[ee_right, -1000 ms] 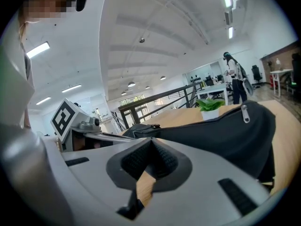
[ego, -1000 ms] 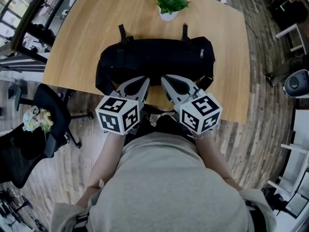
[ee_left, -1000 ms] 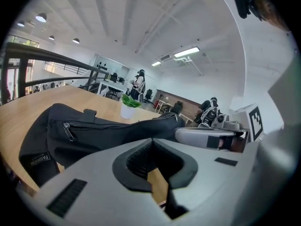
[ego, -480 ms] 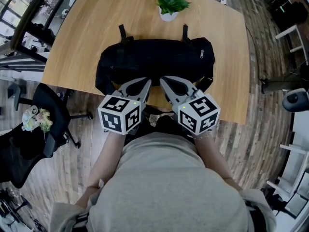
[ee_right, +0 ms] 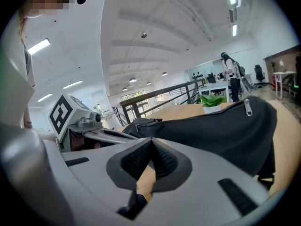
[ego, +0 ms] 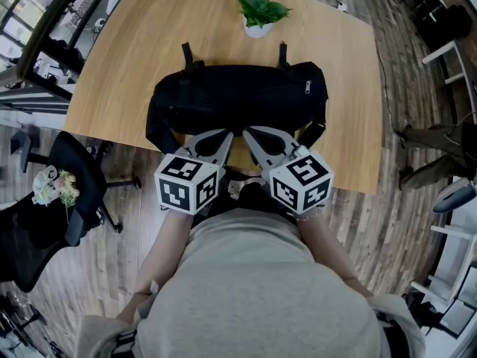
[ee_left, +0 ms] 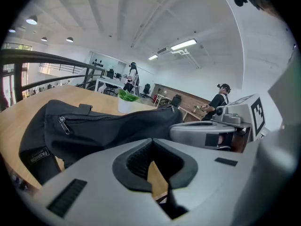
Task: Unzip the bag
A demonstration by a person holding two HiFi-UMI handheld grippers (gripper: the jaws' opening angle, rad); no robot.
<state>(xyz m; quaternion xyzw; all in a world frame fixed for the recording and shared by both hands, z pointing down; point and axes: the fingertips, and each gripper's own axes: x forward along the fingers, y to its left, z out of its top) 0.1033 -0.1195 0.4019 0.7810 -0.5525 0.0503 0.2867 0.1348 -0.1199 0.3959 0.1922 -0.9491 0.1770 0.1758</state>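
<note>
Black bag [ego: 238, 95]: lies lengthwise across the centre of the head view, on the near half of the wooden desk [ego: 134, 43], and looks fully zipped, with no gap showing along its top. Shows one metal zip pull [ego: 308, 86] hanging near its right end; shows a second pull [ee_left: 62, 124] near its left end in the left gripper view, with a closed line of teeth running away from it. Cannot tell which of the two serves the main opening. Just below the bag in the frame, left gripper [ego: 223, 135] and right gripper [ego: 250, 133]: sit side by side at the desk's near edge, tips angled toward each other, near the bag's front side but apparently apart from it. Fingers [ee_left: 134, 163] of both pressed together, with nothing between them in either gripper view, only bare desk wood seen through the slot behind the pads. Judged from this: nothing of the task done yet. Left to do: reach a pull, open fingers, clamp on it, probably steady the bag with the other gripper, then draw the slider along the whole zip. Farther out: small potted plant [ego: 259, 12] at top centre beyond the bag, dark office chair [ego: 71, 177] at the left off the desk, someone's legs [ego: 432, 151] at the right edge on the plank floor.
</note>
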